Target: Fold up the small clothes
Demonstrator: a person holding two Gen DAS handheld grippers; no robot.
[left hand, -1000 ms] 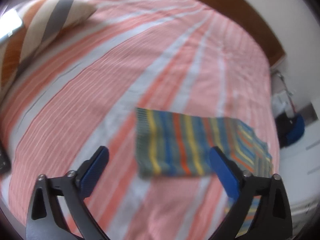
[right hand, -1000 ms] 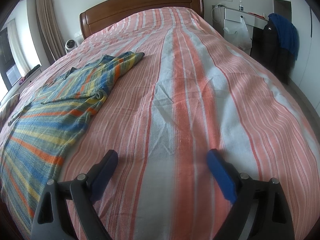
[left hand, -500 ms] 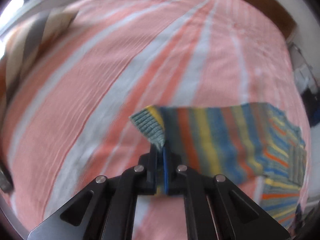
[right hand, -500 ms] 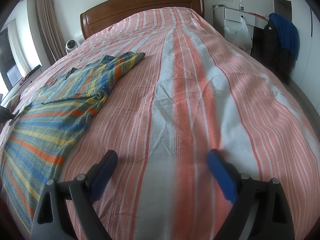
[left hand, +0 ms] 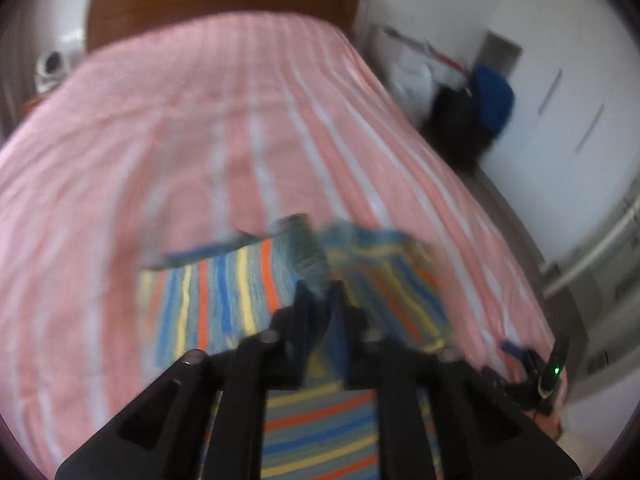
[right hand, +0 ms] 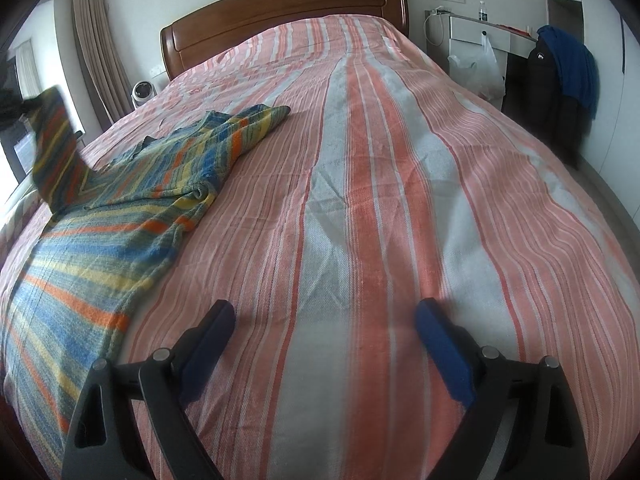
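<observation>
A striped knit sweater (right hand: 120, 220) in blue, yellow, orange and grey-green lies spread on the left side of the bed (right hand: 360, 200). My left gripper (left hand: 320, 292) holds the grey-green cuff of one sleeve (left hand: 304, 248) between its pads above the sweater's body (left hand: 224, 300). Its jaws are opening. The view is blurred by motion. In the right wrist view that sleeve (right hand: 52, 144) stands lifted at the far left. My right gripper (right hand: 324, 320) hovers open over bare bedspread to the right of the sweater, with nothing between its fingers.
A wooden headboard (right hand: 280, 12) closes the far end of the bed. Right of the bed are a white plastic bag (right hand: 476, 72) and a dark jacket with a blue cloth (right hand: 560, 80). A small fan (right hand: 142, 92) and a curtain (right hand: 92, 40) stand at the far left.
My left gripper shut on the sleeve cuff, lifted it and swung it across over the sweater's body while rolling to face the headboard. The right gripper has not moved.
</observation>
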